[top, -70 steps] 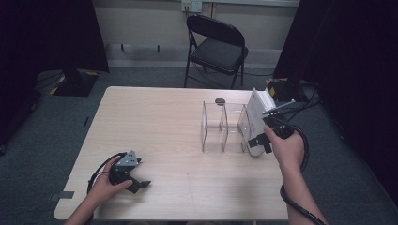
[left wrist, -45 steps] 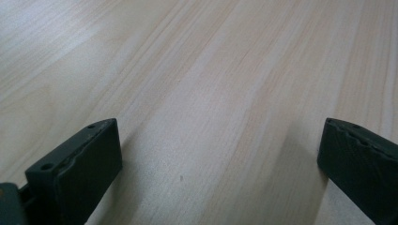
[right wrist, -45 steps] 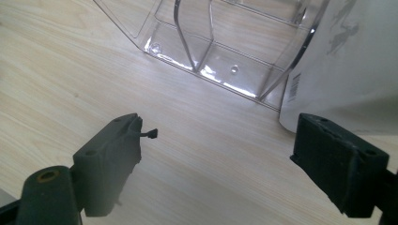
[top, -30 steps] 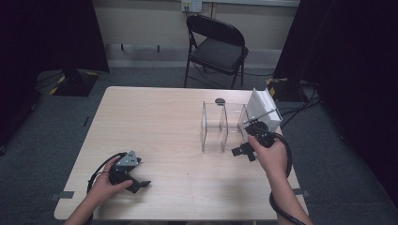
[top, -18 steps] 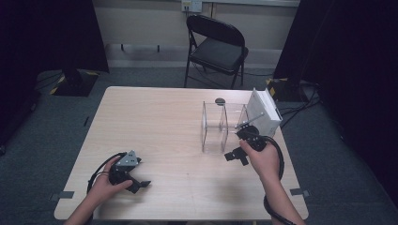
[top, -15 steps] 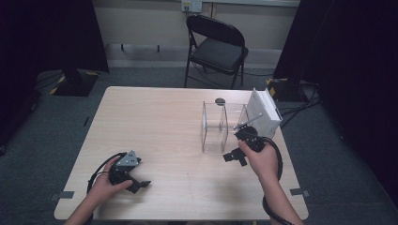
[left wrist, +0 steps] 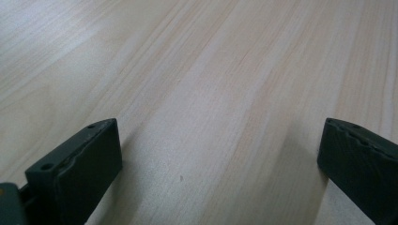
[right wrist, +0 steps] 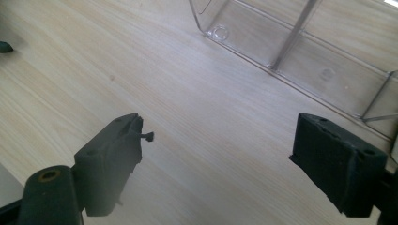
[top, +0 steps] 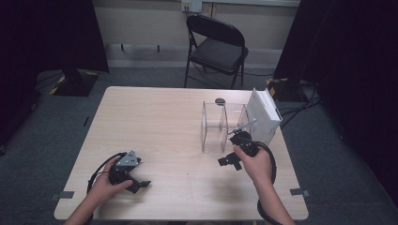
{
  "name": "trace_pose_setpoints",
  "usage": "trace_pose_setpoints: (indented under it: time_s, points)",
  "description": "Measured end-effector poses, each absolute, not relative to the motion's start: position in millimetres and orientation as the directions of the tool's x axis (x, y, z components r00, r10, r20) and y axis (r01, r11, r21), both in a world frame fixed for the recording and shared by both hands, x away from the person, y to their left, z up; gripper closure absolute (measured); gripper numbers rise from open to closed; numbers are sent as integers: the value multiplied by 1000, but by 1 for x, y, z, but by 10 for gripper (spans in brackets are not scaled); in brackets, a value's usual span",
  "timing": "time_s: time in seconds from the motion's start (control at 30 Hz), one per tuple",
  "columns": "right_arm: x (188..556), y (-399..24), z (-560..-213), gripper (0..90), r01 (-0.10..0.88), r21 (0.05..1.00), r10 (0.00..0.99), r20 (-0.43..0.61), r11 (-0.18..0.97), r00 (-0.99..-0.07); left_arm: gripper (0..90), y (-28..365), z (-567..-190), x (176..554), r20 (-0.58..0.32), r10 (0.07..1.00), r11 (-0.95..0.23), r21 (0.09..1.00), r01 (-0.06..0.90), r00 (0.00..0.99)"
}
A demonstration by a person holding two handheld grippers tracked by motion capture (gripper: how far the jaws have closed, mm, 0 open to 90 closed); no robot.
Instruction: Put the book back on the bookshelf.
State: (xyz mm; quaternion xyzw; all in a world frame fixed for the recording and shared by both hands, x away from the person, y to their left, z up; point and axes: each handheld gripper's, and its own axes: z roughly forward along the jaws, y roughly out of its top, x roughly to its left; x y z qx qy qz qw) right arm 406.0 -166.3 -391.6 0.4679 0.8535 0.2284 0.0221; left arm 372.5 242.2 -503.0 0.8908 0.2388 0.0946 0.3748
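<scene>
Two compartments side by side make up the clear acrylic organizer (top: 224,127), and it stands upright on the right half of the worktop (top: 173,122), open at the top. Its long axis runs across the worktop, left to right in the high view, with thin divider walls rising between the bays. Against its right end leans a white box (top: 264,115), tilted. Just behind the organizer a small dark round object (top: 219,101) lies on the wood.

The right gripper (top: 231,161) hovers just in front of the organizer, near its base but not touching, and the right gripper view looks along the fingers (right wrist: 110,161) at the clear bottom edge. Those fingers stand wide apart with nothing between them, bare wood below.

Over at the near left, well apart from all that, the left gripper (top: 136,183) rests low on the worktop in the person's left hand (top: 104,183). Its fingers (left wrist: 77,164) are wide too, empty, wood grain between them.

Beyond the far edge stands a black folding chair (top: 217,47).
</scene>
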Motion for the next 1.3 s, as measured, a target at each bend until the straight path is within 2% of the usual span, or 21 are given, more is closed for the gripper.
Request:
trace_pose_setpoints:
  time_s: [1.3]
  points:
    - [399, -125, -432, 157, 755, 408, 753, 208, 513, -625, 0, 242, -503, 373, -10, 496, -606, 713, 354, 869]
